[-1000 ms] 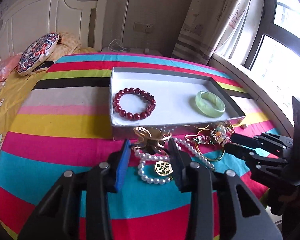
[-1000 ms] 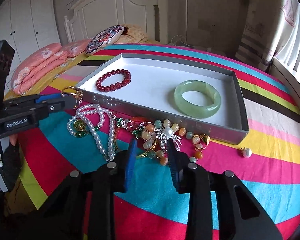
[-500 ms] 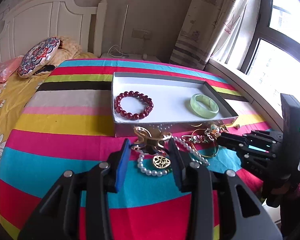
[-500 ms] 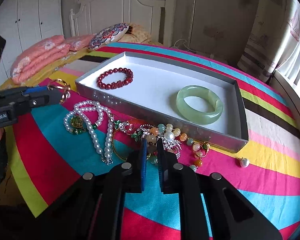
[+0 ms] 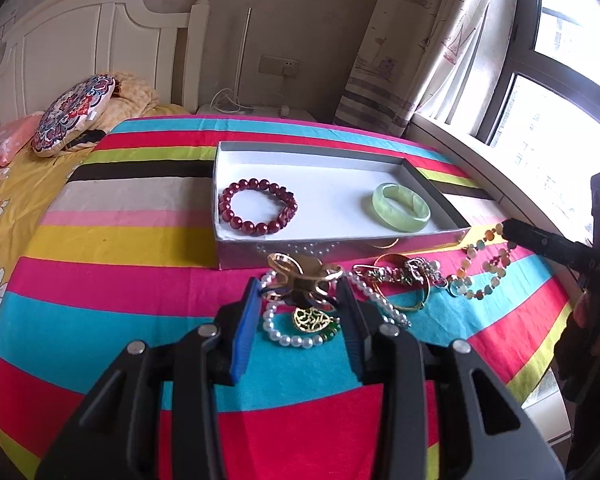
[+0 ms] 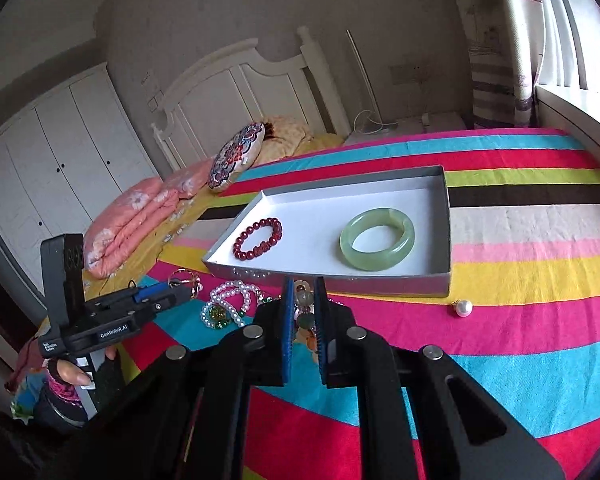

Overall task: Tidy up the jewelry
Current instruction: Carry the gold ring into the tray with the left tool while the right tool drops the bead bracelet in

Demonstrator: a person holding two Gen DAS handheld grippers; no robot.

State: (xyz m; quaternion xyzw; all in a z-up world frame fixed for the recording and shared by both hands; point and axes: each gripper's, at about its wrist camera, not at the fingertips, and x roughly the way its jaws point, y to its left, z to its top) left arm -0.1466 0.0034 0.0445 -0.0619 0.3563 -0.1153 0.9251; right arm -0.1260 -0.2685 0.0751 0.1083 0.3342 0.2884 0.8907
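Observation:
A shallow grey box (image 5: 340, 249) on the striped bedspread holds a red bead bracelet (image 5: 225, 210) and a green jade bangle (image 5: 400, 222). In front of it, my left gripper (image 5: 300, 284) is shut on a gold flower-shaped ornament (image 5: 304, 270), held above a pearl necklace (image 5: 288, 338) with a gold pendant. In the right wrist view the box (image 6: 340, 280) lies ahead, and the left gripper (image 6: 180, 300) is at the left. My right gripper (image 6: 303, 282) is shut on a multicoloured bead bracelet (image 6: 305, 322). From the left wrist view, that right gripper (image 5: 506, 230) lifts the bead bracelet (image 5: 480, 268), which hangs down to the cover.
A gold bangle (image 5: 408, 304) and tangled pieces lie between the necklace and the bead bracelet. A single pearl earring (image 6: 463, 308) sits near the box's right corner. A round patterned cushion (image 6: 236, 156) and pink bedding lie at the headboard. The window sill (image 5: 480, 160) borders the bed.
My right gripper closed on the multicoloured bead bracelet, then rose and rolled, pulling the strand up off the cover. The left gripper kept its hold on the gold ornament.

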